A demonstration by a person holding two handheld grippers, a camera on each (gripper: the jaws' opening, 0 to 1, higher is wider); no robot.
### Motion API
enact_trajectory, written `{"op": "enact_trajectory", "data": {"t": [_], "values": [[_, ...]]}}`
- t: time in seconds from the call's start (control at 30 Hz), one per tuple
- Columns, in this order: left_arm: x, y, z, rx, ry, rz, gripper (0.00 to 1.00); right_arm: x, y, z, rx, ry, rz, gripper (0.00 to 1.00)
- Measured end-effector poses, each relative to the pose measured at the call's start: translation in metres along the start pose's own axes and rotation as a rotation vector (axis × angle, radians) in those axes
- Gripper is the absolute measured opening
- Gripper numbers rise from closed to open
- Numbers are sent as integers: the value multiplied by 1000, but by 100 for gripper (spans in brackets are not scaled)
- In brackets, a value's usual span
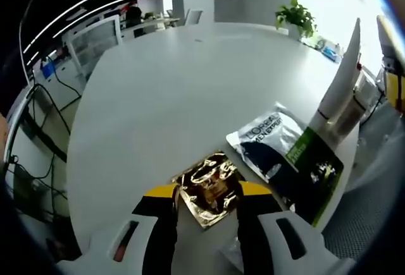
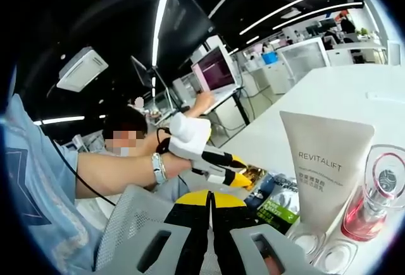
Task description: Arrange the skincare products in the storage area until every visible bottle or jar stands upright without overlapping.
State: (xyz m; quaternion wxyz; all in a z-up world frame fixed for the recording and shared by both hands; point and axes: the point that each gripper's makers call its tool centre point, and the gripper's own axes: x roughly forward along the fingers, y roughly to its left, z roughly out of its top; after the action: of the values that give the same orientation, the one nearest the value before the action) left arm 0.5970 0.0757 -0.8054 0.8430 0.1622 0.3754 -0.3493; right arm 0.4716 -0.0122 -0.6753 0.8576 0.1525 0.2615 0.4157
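My left tool (image 1: 207, 208) stands open over the white surface (image 1: 158, 98), with a gold sachet (image 1: 209, 189) between its jaws, partly hidden. Just right lies a dark sachet (image 1: 288, 155); beyond it stands a white tube (image 1: 338, 85), its top cut off. My right tool (image 2: 211, 215) is clenched, holding nothing; ahead-right stand the tube (image 2: 326, 167) and a pink bottle (image 2: 373, 196).

White tube (image 2: 328, 161) reads "REVITALIFT"; sachet (image 1: 286, 155) "L'OREAL MEN EXPERT" (small print illegible).

Gold sachet (image 1: 209, 189) flat between left jaws; dark sachet (image 1: 288, 155) flat, right of it; white tube (image 2: 326, 167) and pink bottle (image 2: 376, 196) upright beyond.
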Motion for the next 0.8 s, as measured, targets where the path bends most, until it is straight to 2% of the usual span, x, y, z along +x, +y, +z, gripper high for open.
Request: {"op": "enact_trajectory", "data": {"t": [0.67, 0.8], "values": [[-3, 1, 6, -15, -16, 8, 38, 0, 0, -1, 10, 4, 2, 0], [0, -1, -2, 9, 22, 10, 39, 0, 0, -2, 8, 8, 2, 0]]}}
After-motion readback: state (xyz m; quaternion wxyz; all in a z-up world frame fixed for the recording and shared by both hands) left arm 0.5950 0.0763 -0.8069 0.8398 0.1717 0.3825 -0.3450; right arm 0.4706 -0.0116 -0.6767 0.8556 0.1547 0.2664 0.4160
